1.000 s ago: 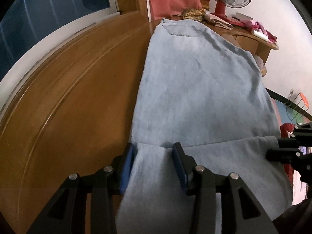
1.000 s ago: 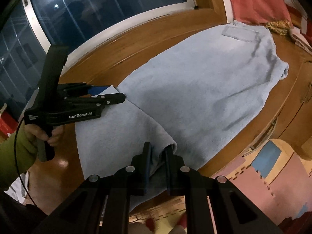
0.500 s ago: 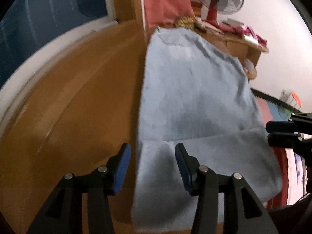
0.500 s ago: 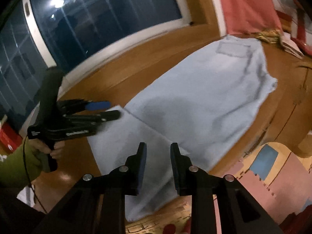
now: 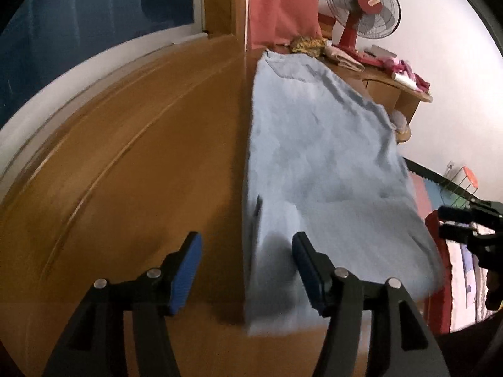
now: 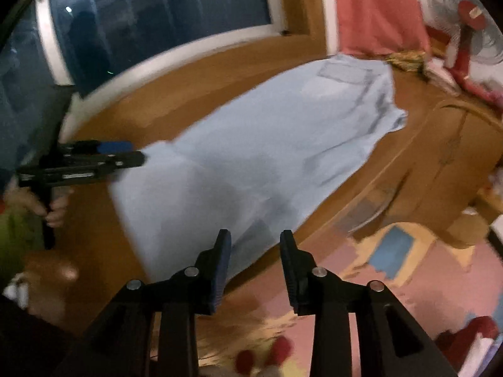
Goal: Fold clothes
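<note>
A long light-blue garment (image 5: 317, 157) lies flat on the wooden table (image 5: 132, 163), its near end folded over onto itself; a pocket shows at its far end (image 6: 342, 70). My left gripper (image 5: 246, 242) hovers over the near left corner of the garment (image 6: 257, 157), jaws opening, the cloth lying below and not pinched. My right gripper (image 6: 255, 242) hangs over the table's near edge beside the fold, jaws opening with nothing between them. From the left wrist view the right gripper (image 5: 446, 223) shows at the right edge; the left gripper (image 6: 132, 152) appears in a hand at the left.
A red standing fan (image 5: 361, 15), a pink curtain (image 5: 283, 6) and piled clothes (image 5: 314, 45) crowd the far end of the table. A dark window (image 6: 151, 19) runs along the far side. Coloured foam floor mats (image 6: 393, 251) lie below the table's near edge (image 6: 361, 216).
Both grippers let go of the folded end of the garment, opened and drew back and upward. The folded layer now rests on the garment.
</note>
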